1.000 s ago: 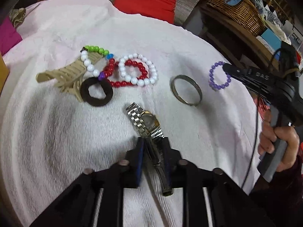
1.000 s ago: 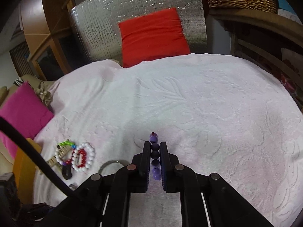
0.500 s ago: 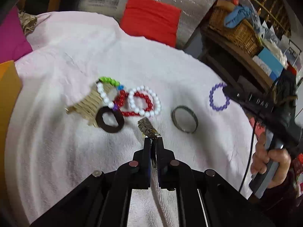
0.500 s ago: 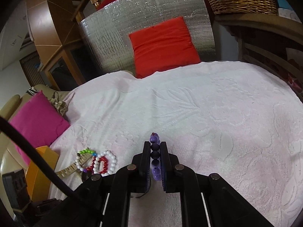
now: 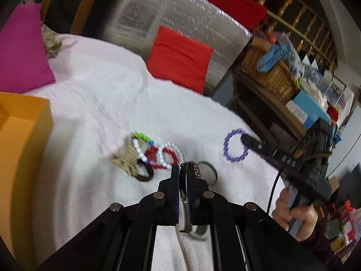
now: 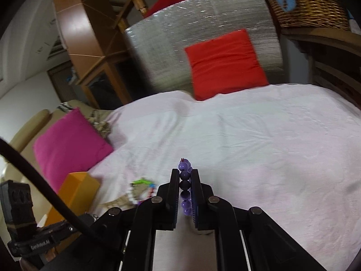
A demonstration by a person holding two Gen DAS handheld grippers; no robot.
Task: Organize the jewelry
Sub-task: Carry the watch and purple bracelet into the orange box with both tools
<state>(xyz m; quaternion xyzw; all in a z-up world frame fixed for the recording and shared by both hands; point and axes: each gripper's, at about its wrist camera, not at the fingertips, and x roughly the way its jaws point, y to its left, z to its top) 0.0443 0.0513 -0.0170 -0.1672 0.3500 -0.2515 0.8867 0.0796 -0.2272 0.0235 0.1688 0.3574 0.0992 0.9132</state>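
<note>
My left gripper (image 5: 183,172) is shut on a silver metal watch (image 5: 196,170), whose band hangs between the pads above the white cloth. The right gripper (image 6: 185,174) is shut on a purple bead bracelet (image 6: 185,176). In the left wrist view that bracelet (image 5: 233,159) dangles as a ring from the right gripper's tip (image 5: 244,139), with a hand on its grip. On the cloth lie red-and-white bead bracelets (image 5: 165,155), a beige hair claw (image 5: 125,160), a black hair tie (image 5: 144,175) and a metal bangle (image 5: 213,172).
An open orange box (image 5: 22,153) stands at the left edge of the white-covered bed (image 5: 101,103); it also shows in the right wrist view (image 6: 76,192). A pink cushion (image 6: 70,142) and a red cushion (image 6: 223,63) lie at the back. Shelves with a wicker basket (image 5: 270,74) stand right.
The left gripper closed fully on the watch and lifted it off the cloth. Both grippers rose and tilted up, bringing the orange box into view. The purple bracelet stayed gripped.
</note>
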